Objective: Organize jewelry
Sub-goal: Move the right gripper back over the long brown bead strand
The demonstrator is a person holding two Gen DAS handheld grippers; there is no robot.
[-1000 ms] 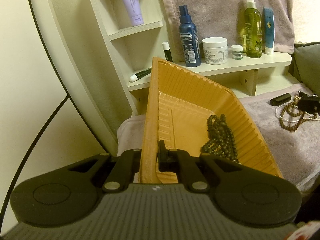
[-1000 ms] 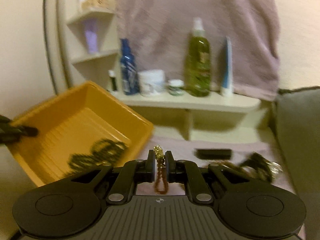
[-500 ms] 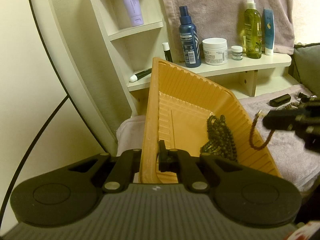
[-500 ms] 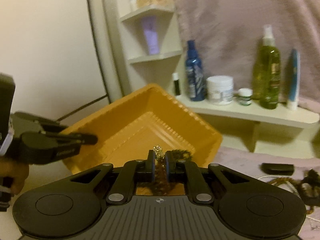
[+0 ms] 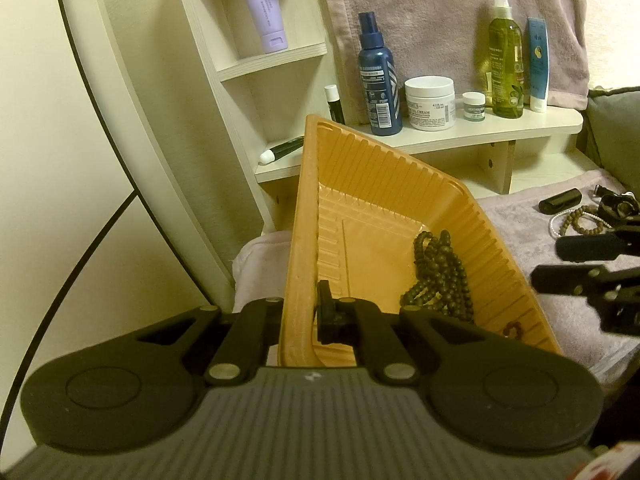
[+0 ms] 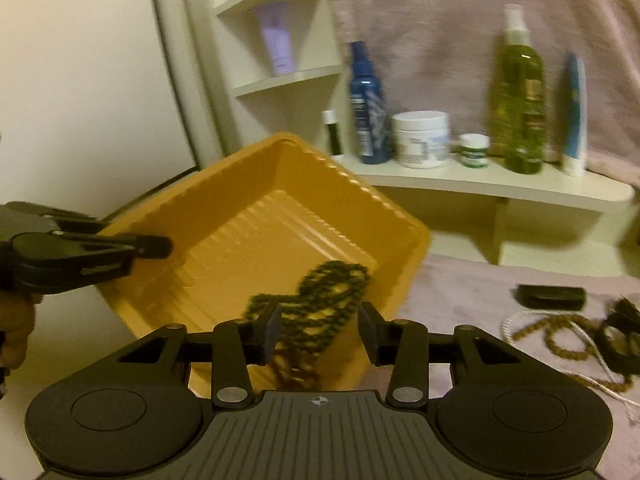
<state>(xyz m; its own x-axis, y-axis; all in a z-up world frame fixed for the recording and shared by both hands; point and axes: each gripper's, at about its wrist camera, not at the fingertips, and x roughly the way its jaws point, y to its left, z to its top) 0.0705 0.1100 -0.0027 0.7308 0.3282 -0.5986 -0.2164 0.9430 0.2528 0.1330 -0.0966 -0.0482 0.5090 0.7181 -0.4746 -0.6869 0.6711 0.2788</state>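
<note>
Orange tray (image 5: pixel 384 184) clamped by left hand-held gripper (image 5: pixel 300 312), dark beads (image 5: pixel 440 276) just beside

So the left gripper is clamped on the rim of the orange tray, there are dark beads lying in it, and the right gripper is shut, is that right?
Not quite: the right gripper is open, its fingers spread wide, as the right wrist view shows. The rest holds: the left gripper is clamped on the rim of the orange tray, with dark beads lying inside it.

Tilted orange tray (image 5: pixel 384 184), dark bead necklace (image 5: pixel 438 276) inside
</note>
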